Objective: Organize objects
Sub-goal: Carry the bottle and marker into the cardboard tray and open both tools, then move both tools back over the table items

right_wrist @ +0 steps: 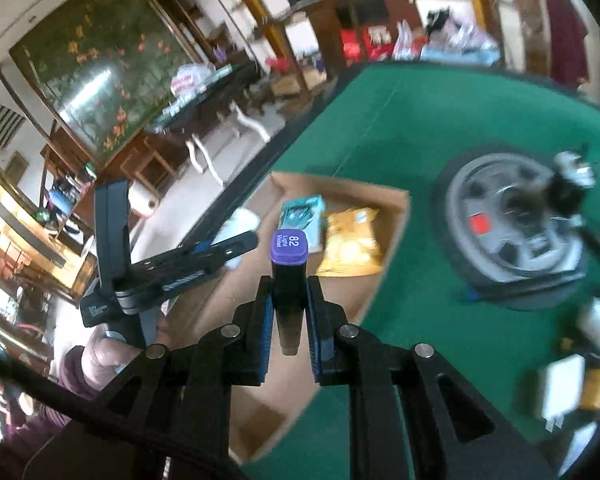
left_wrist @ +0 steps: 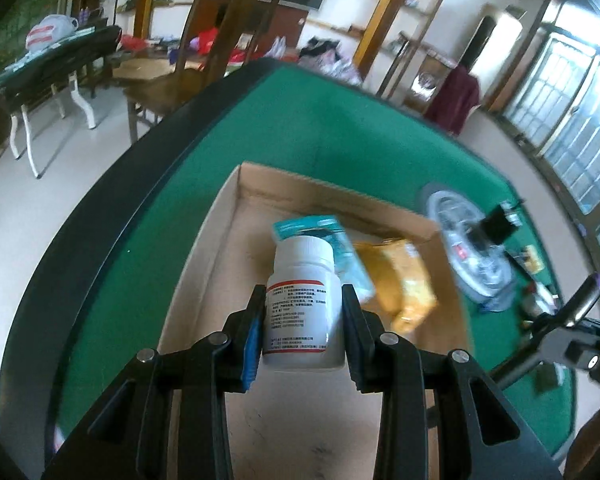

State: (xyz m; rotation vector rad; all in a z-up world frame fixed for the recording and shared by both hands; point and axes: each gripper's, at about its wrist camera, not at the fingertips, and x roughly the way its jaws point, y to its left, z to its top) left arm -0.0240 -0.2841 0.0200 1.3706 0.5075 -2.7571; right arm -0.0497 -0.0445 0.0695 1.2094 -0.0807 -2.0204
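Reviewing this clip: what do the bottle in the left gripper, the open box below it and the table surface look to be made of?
White bottle: looks like glossy plastic, with a ribbed cap and a highlight on its side; printed paper label. Open box: plain brown cardboard, matte, with raw cut edges on its walls. Table surface: green, matte and without glare, probably felt or a similar cloth; the weave is too blurred to confirm.

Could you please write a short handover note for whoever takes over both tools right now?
Left tool: shut on a white pill bottle, held over the cardboard box.
Right tool: shut on a violet-capped marker, above the box's near edge.
In the box: a teal packet and a yellow packet.
On the green table to the right of the box: a round grey wheel-like item and a few small blurred items.
Done: two packets boxed.
Left: probably drop the bottle and marker in, then collect the rest.
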